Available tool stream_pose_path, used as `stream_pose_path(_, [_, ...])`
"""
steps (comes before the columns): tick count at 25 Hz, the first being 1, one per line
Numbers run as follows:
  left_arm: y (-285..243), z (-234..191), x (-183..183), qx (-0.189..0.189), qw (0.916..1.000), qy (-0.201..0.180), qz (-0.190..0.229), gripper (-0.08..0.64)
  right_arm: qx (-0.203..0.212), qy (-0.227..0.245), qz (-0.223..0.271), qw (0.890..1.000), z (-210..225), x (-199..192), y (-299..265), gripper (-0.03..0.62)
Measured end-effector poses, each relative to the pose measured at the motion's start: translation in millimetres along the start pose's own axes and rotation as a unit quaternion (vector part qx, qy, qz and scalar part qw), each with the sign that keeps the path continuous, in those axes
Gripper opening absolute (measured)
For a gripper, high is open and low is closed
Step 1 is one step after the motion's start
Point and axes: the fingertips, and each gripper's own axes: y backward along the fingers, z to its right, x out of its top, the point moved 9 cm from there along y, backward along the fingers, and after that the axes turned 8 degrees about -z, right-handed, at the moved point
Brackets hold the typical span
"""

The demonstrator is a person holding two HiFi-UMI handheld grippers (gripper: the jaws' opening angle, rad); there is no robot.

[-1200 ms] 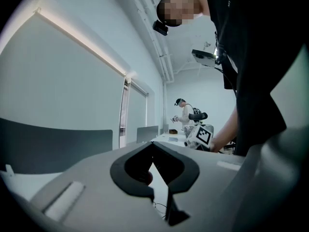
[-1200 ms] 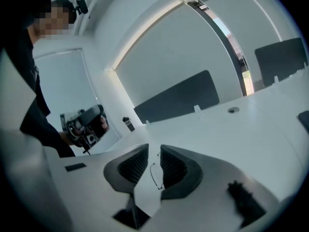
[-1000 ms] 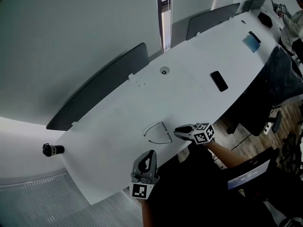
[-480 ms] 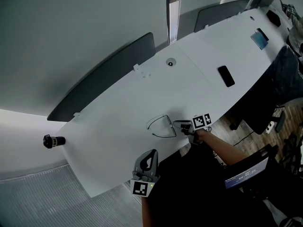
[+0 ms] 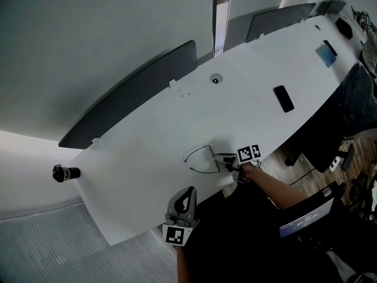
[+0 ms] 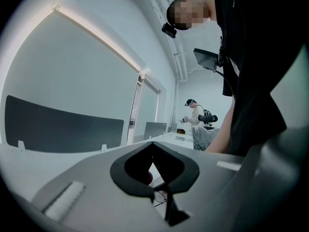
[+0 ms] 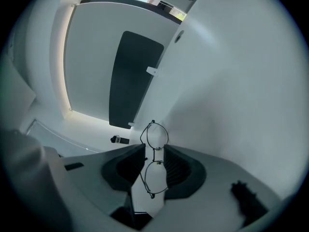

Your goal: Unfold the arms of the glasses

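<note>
My left tool (image 5: 188, 192) sits low by my body, pointing almost level, its jaws together on nothing. My right tool (image 5: 224, 158) reaches forward from my outstretched forearm (image 5: 274, 187), tilted slightly down. Its jaws have just been opening and stand wide, the glasses (image 7: 155, 177) between them, ungripped.

- Grey moulded left gripper (image 5: 188, 191) with a black-and-white square-marker cube (image 5: 177, 236) at its near end.
- Grey right gripper (image 5: 225, 160) with a matching marker cube (image 5: 248, 153).
- Loose black top (image 5: 235, 234), right forearm uncovered.

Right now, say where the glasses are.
Head view: the glasses lie on the table near its front edge, between the jaws of the right gripper, which have just been opening.
</note>
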Motion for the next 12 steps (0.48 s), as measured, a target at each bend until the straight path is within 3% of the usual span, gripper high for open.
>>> stream_pose_path(12, [0,-1,-3,0.002,0.9999,-0.002,-0.013,0.006,0.0,-0.018,-0.026,1.0,1,-3,-11,0.121])
